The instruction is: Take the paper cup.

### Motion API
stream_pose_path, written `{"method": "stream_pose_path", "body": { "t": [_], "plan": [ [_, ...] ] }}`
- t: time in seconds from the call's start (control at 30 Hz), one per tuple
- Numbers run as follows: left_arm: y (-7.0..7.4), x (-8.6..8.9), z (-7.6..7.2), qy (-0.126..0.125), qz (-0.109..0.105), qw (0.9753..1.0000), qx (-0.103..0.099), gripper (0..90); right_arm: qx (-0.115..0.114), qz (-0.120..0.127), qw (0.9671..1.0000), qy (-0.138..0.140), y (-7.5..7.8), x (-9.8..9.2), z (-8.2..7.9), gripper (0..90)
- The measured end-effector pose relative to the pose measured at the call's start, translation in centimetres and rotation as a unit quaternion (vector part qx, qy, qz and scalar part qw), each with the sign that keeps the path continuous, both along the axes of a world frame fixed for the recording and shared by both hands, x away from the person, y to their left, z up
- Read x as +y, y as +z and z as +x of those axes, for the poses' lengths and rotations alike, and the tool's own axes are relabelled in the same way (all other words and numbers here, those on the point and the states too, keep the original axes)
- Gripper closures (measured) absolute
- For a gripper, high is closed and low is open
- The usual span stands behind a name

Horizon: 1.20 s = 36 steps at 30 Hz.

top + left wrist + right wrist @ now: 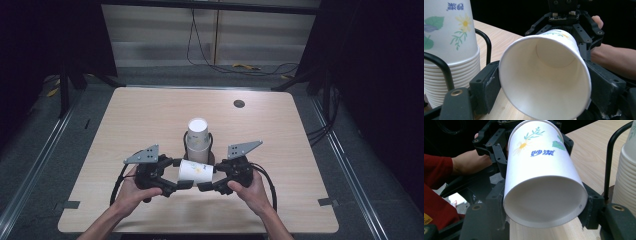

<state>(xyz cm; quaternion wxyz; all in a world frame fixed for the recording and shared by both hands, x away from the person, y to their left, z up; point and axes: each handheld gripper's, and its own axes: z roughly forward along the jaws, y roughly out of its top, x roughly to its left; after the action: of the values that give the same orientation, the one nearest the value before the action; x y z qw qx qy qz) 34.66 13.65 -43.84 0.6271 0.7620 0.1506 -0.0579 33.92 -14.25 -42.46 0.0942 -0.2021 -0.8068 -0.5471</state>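
A white paper cup (195,171) with a flower print lies on its side above the table's near middle, held between both grippers. My left gripper (182,184) is shut on its rim end; the open mouth (544,77) faces along that gripper's jaws. My right gripper (205,186) is shut on its base end, and the flat bottom (544,202) sits between its jaws. Just behind the held cup, a stack of the same cups (198,135) stands upside down in a black wire holder (186,145).
The light wooden table (150,115) has a dark round grommet (239,103) at the back right. Cables (235,65) trail on the floor beyond the far edge. The stack (449,50) and a holder loop (610,157) stand close beside the grippers.
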Motion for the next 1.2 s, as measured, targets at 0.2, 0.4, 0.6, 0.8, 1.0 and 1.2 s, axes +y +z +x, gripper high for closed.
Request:
{"method": "stream_pose_path", "body": {
  "t": [0.2,0.4,0.6,0.8,1.0,1.2],
  "plan": [
    [0.02,0.05,-0.10,-0.003,-0.001,1.0000,-0.007,21.3,-0.001,0.001,1.0000,0.003,-0.07,0.13,-0.03,36.0],
    [0.16,0.30,-0.10,-0.009,-0.001,0.9999,-0.012,23.7,0.001,-0.001,1.0000,0.007,-0.07,0.15,0.01,35.9],
    [0.25,0.54,-0.07,-0.009,-0.007,0.9999,-0.012,25.1,0.004,-0.010,0.9999,0.011,-0.30,0.39,0.08,33.8],
    [0.29,0.47,-0.02,-0.011,-0.006,0.9998,-0.017,26.5,-0.001,-0.021,0.9998,0.003,-0.30,0.48,0.07,30.0],
    [0.26,0.38,-0.11,-0.011,0.000,0.9997,-0.021,27.0,-0.004,-0.037,0.9993,-0.005,-0.37,0.75,0.00,26.9],
    [0.20,0.39,-0.10,-0.013,0.006,0.9997,-0.019,26.9,-0.003,-0.045,0.9989,-0.011,-0.45,0.84,0.01,22.8]
  ]
}}
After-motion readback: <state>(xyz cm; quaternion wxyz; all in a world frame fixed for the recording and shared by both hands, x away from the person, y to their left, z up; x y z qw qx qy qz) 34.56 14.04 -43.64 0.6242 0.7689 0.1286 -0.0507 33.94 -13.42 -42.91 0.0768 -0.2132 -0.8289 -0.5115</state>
